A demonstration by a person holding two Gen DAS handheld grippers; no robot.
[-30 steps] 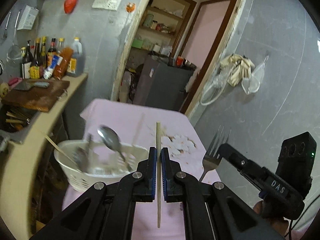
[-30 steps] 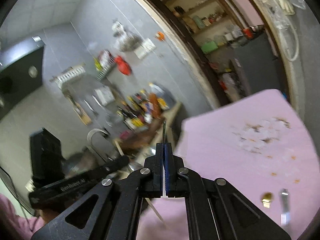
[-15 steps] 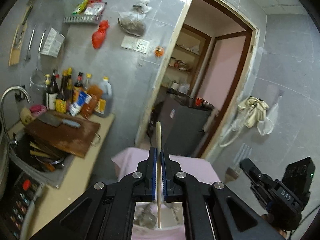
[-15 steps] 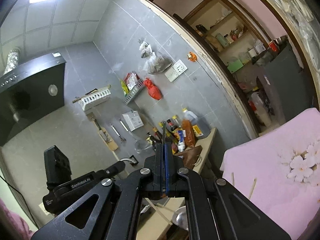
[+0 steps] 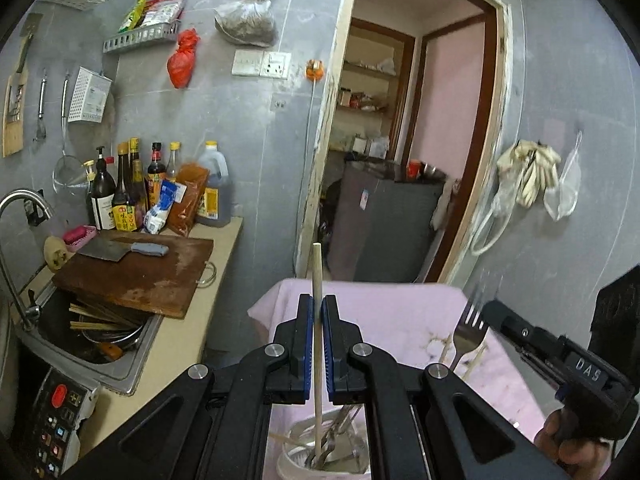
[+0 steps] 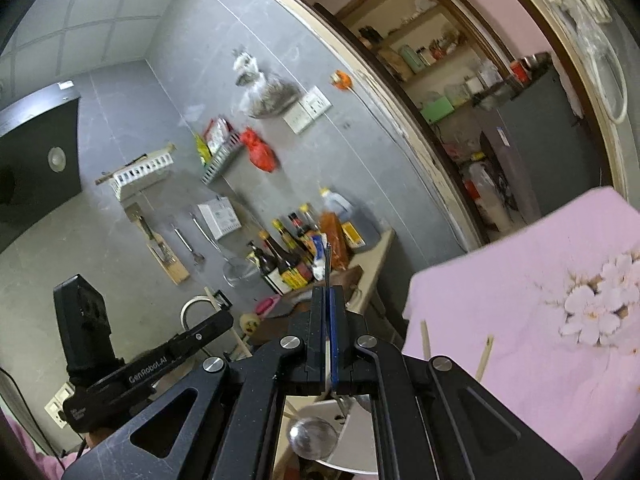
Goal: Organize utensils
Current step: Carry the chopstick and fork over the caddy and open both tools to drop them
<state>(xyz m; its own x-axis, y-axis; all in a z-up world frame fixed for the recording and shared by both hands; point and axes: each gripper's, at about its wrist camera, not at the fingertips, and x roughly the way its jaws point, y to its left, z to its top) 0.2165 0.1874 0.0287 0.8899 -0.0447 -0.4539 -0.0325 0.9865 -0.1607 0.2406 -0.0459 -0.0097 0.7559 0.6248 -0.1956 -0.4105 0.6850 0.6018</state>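
My left gripper (image 5: 317,320) is shut on a wooden chopstick (image 5: 316,272) that stands upright between the blue pads. Its lower end hangs over a white utensil basket (image 5: 296,460) holding several metal utensils. My right gripper (image 5: 490,310) comes in from the right, shut on a steel fork (image 5: 470,326) with its tines up. In the right wrist view the right gripper (image 6: 329,300) grips the fork (image 6: 327,258) edge-on, a spoon (image 6: 312,436) lies in the basket (image 6: 352,424) below it, and the left gripper (image 6: 222,318) is at the left.
The pink flowered tablecloth (image 5: 384,308) carries loose chopsticks (image 6: 425,338). Left of the table runs a counter with a cutting board and cleaver (image 5: 132,276), a sink (image 5: 100,332) full of dishes, and bottles (image 5: 132,196). A doorway (image 5: 400,160) opens beyond the table.
Both grippers have travelled with their utensils still gripped. The basket, earlier ahead at the left of the left gripper, now sits directly under it. The fork stays at the right.
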